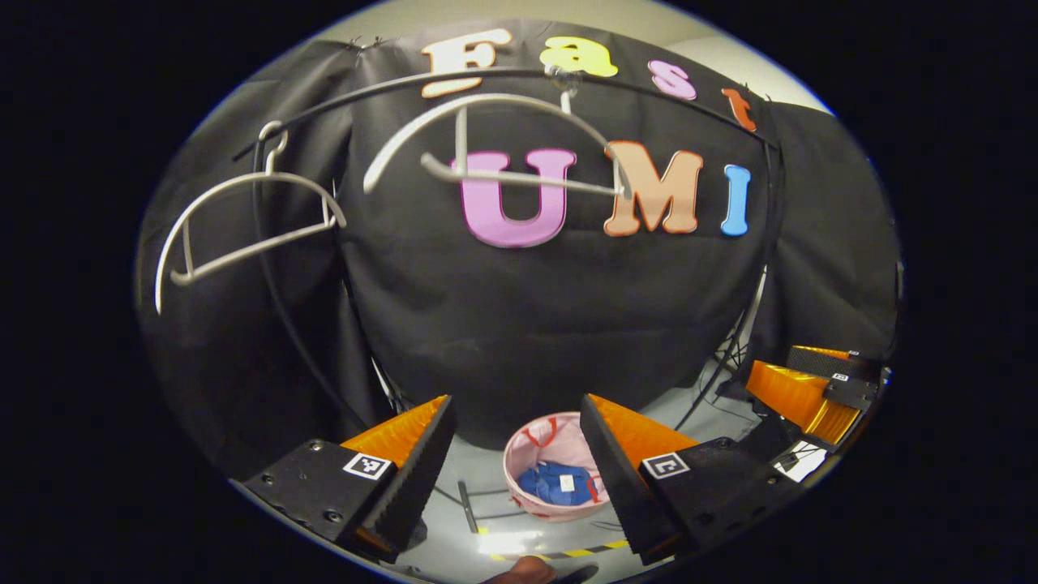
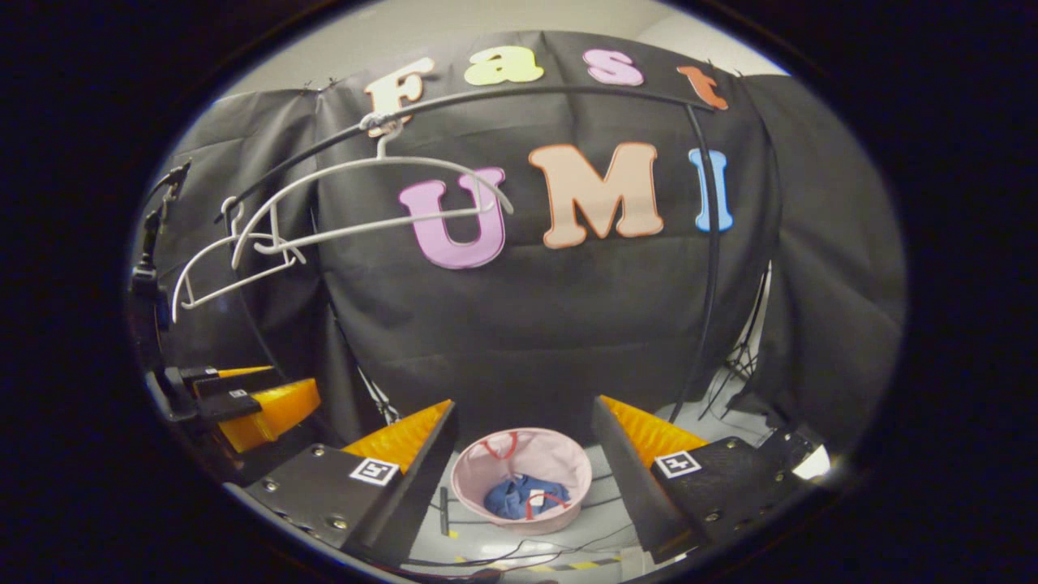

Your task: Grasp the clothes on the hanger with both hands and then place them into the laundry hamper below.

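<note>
A blue garment (image 1: 556,483) lies crumpled inside the pink laundry hamper (image 1: 519,454) on the floor; the right gripper view has the same blue garment (image 2: 512,496) in the hamper (image 2: 559,462). Two white hangers (image 1: 495,146) (image 1: 243,231) hang bare on the black rail; the hangers (image 2: 381,195) (image 2: 223,268) show again in the right gripper view. My left gripper (image 1: 519,474) is open above the hamper, holding nothing. My right gripper (image 2: 523,470) is open too, with nothing between its fingers. The right gripper (image 1: 811,393) shows at the right of the left gripper view, and the left gripper (image 2: 243,405) at the left of the right gripper view.
The black clothes rail (image 2: 568,93) curves across the top with an upright post (image 2: 712,268) at the right. Cables (image 2: 519,556) and yellow-black floor tape (image 1: 568,553) lie on the pale floor in front of the hamper.
</note>
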Available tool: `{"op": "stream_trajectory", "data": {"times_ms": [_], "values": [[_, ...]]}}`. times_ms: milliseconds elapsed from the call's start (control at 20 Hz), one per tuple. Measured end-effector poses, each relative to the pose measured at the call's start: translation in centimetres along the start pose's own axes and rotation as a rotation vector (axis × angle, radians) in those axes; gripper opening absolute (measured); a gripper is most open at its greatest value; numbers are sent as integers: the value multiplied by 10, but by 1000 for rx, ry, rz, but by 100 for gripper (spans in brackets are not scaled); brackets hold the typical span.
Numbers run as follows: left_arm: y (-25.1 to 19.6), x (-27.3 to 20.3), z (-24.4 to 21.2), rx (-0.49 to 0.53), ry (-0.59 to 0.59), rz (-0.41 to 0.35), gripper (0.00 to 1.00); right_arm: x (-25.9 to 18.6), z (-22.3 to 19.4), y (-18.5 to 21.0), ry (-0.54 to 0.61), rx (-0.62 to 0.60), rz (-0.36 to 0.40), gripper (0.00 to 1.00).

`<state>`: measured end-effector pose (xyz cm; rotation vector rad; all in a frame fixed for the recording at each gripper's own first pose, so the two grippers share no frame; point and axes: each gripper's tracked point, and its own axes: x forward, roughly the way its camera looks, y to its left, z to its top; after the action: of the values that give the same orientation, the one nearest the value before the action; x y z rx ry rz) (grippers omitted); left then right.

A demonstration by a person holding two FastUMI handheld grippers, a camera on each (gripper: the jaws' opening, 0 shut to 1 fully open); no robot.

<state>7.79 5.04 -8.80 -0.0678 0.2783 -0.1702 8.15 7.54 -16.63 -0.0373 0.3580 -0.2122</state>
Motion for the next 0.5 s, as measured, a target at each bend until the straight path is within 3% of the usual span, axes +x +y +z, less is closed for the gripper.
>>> {"op": "stream_trajectory", "data": {"times_ms": [500], "values": [[-1, -24, 82, -13, -183, -64, 95, -40, 77, -23, -207, 12, 5, 99]]}}
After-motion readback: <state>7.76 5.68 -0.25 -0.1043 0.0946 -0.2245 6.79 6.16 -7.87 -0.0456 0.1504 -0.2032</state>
